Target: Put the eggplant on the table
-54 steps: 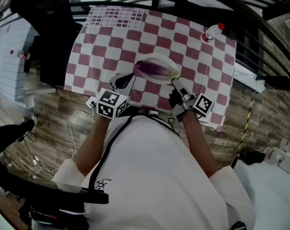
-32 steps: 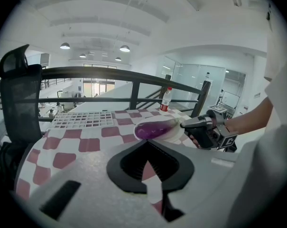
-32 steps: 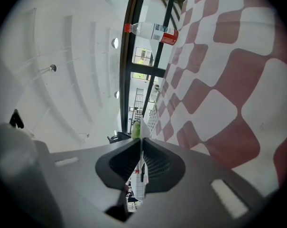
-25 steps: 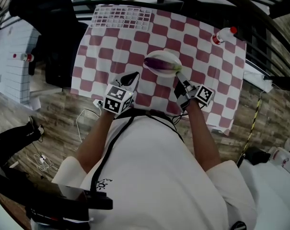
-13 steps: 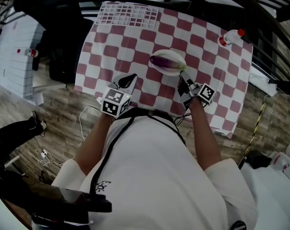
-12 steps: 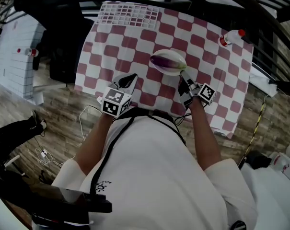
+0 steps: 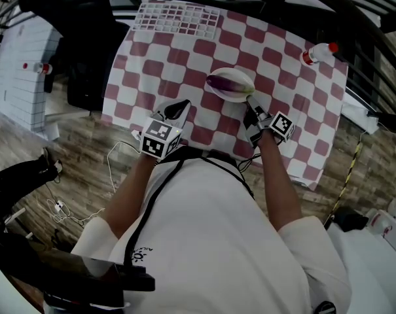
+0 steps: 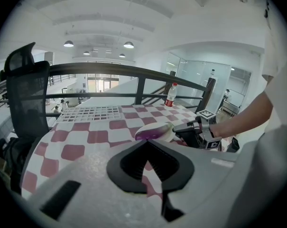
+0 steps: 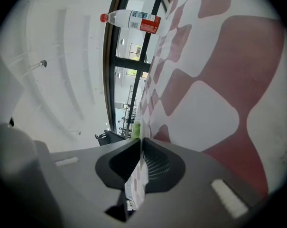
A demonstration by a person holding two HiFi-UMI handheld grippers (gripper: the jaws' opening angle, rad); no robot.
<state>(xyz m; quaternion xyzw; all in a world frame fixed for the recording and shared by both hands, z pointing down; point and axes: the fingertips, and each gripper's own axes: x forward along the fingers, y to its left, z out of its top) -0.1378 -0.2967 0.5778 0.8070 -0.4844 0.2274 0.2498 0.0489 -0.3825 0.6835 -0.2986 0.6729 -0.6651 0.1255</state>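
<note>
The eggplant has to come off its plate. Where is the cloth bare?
Bare cloth lies between the white grid and the plate, and right of the plate toward the bottle. Crowded: the near edge, where the left gripper and right gripper sit by the plate.

The checked cloth (image 7: 296,110) looks matt and woven, the eggplant (image 7: 225,83) has smooth, glossy purple skin, the white plate (image 7: 234,73) under it looks smooth and glazed, the bottle (image 7: 317,53) is clear plastic, and the floor (image 7: 80,142) is dull wood-grain planking.
</note>
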